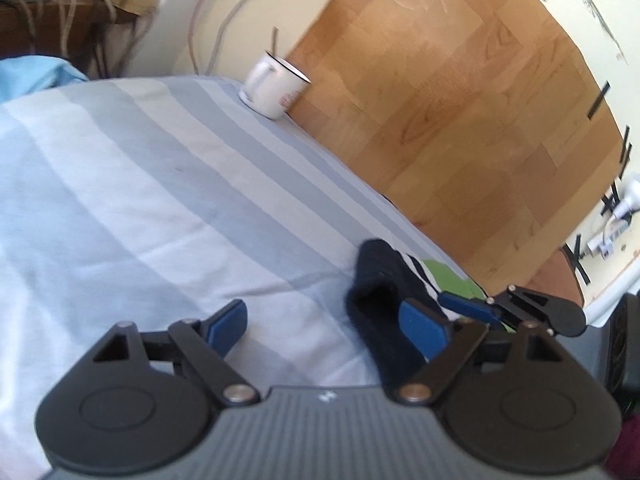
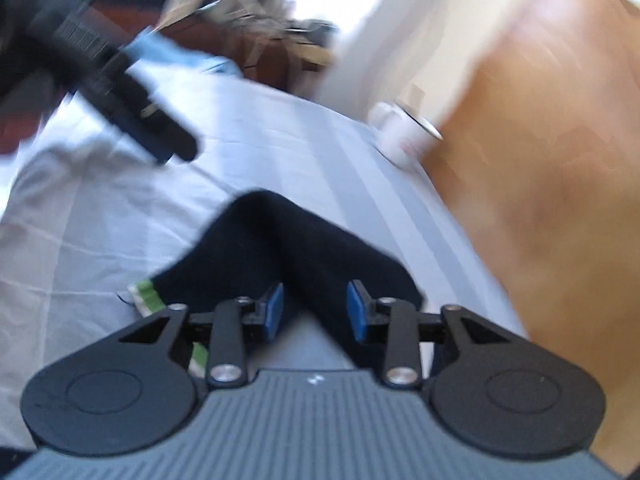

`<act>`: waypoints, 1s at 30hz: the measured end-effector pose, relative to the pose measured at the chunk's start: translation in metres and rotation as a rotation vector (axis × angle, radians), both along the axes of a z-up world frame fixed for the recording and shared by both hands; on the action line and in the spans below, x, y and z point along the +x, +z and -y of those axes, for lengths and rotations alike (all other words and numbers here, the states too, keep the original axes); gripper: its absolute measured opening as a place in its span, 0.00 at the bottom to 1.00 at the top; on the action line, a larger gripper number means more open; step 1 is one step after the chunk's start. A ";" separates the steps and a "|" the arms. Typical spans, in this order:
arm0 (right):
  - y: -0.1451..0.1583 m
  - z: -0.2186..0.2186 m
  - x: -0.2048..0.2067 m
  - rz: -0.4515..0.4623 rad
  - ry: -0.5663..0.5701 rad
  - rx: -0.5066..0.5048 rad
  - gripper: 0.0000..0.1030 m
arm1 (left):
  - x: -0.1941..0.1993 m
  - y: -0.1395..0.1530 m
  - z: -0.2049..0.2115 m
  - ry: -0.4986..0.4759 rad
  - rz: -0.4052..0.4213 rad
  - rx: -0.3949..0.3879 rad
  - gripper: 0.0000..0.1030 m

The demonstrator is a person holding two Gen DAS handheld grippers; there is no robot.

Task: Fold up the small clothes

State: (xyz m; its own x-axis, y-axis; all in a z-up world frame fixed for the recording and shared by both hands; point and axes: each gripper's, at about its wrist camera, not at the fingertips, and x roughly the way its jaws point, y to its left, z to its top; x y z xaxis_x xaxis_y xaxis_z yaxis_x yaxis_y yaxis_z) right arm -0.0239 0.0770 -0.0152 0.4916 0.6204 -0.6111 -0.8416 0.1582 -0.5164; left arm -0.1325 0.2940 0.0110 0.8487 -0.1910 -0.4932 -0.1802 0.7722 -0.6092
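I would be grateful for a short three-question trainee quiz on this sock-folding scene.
1. True or false: the left tool is shut on the sock.
2. Where does the mug stand? A) mid-sheet B) at the edge of the sheet, by the wooden board C) on the floor
3. Which colour, besides white, stripes the fabric under the sock?

Key
1. False: it is open, and only one finger overlaps the sock.
2. B
3. Green
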 end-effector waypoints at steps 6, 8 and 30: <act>-0.029 -0.050 -0.016 0.302 0.153 -0.165 0.49 | -0.016 0.003 -0.016 0.056 0.009 -0.007 0.84; -0.032 -0.060 -0.015 0.339 0.183 -0.175 0.43 | -0.020 0.004 -0.019 0.070 0.010 -0.010 0.84; 0.043 0.255 0.113 -0.427 -1.030 0.840 0.15 | 0.077 0.016 0.064 -0.174 0.016 -0.011 0.84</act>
